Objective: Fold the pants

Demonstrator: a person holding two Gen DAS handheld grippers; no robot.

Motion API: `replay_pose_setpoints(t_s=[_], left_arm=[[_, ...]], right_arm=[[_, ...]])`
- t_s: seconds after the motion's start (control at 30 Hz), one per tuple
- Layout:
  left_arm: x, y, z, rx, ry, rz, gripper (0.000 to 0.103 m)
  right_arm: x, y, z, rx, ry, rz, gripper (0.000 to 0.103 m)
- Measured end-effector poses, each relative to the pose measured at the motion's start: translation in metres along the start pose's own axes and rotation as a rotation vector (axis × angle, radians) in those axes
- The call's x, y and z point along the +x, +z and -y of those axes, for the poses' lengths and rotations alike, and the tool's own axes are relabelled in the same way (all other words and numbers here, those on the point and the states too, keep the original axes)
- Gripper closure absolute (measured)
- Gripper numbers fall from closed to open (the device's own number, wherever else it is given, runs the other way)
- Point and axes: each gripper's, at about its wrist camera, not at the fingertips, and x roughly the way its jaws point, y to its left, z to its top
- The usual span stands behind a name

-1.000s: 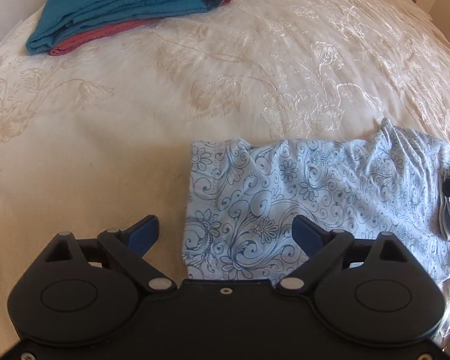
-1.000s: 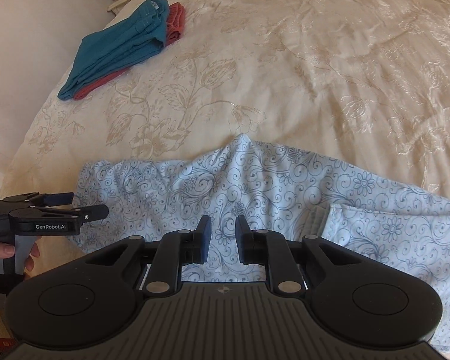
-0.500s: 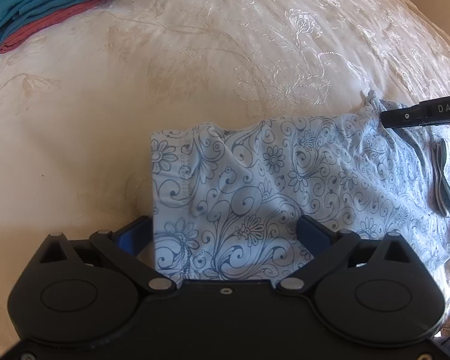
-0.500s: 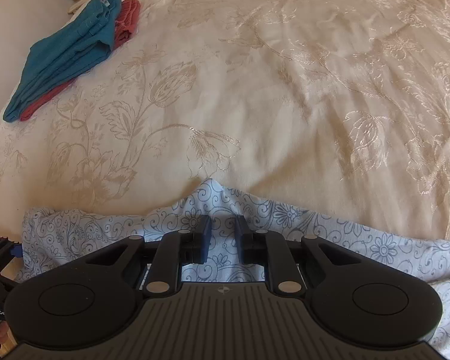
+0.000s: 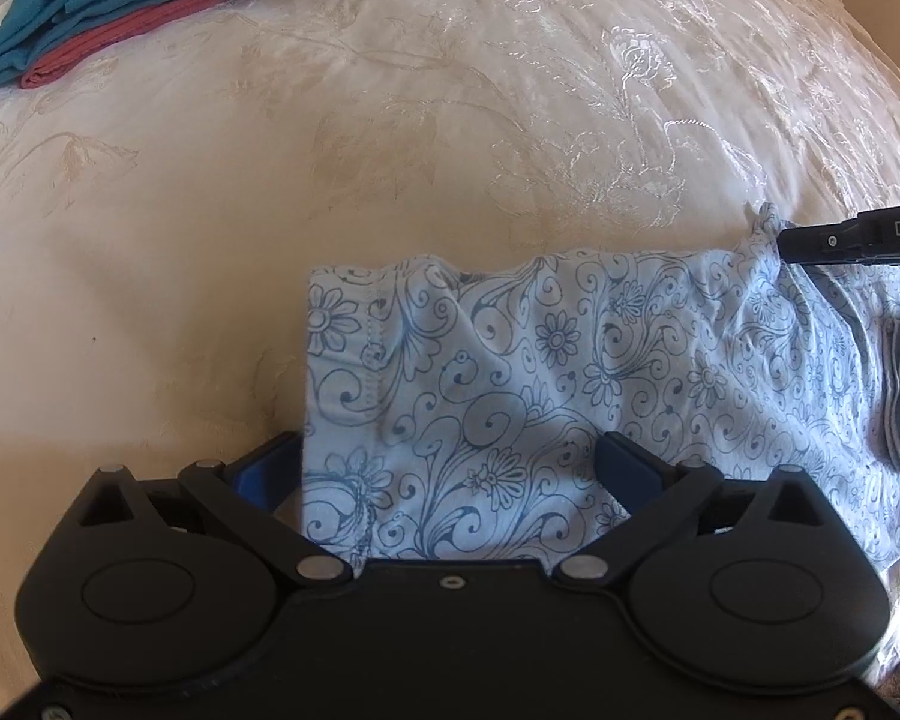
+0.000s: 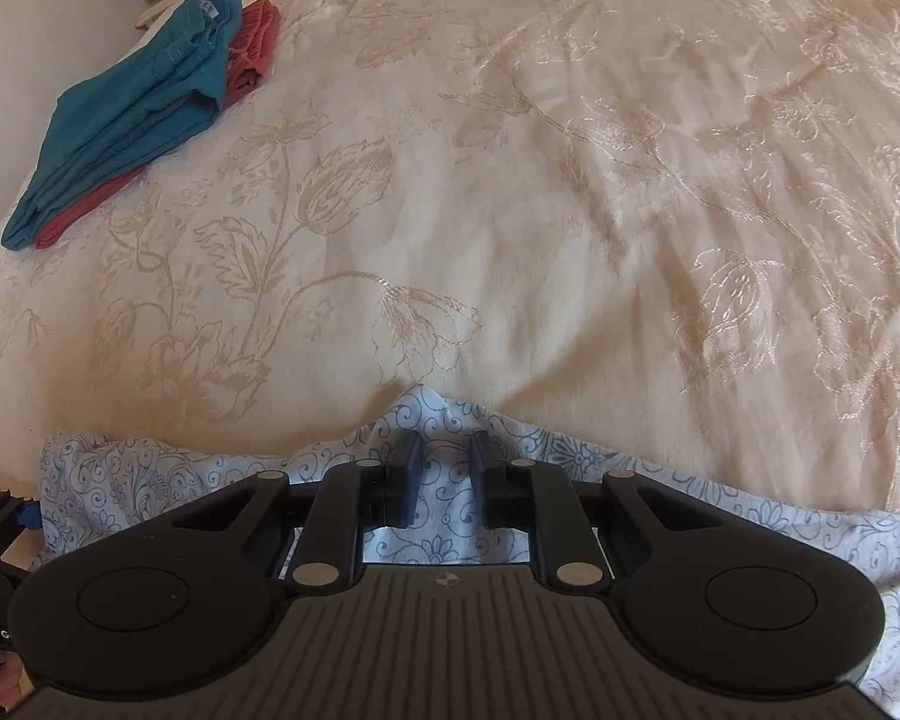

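On the cream embroidered bedspread, pale blue floral-print pants lie flat; the left gripper straddles their hem, jaws wide apart. Only the right view shows the right gripper narrowly parted over fabric, whether clamped I cannot tell.

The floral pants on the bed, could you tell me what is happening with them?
A person with two handheld grippers is folding the floral pants on a cream bedspread. The left gripper is wide open over the hem end. The right gripper, jaws narrow, sits at the far edge. Folded teal and red garments lie aside.
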Motion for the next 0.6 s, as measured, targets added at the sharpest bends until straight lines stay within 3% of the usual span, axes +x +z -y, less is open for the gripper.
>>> replay_pose_setpoints(t_s=[0.43,0.5,0.6], left_arm=[[0.001,0.003,0.002,0.015,0.005,0.0,0.005],[-0.003,0.001,0.002,0.031,-0.003,0.015,0.012],[-0.013,-0.003,-0.001,0.031,-0.013,0.047,0.034]], right_arm=[[-0.054,-0.026,-0.004,-0.024,0.056,0.04,0.085],[-0.06,-0.033,-0.004,-0.036,0.057,0.035,0.085],[-0.069,-0.046,-0.004,-0.037,0.063,0.023,0.085]])
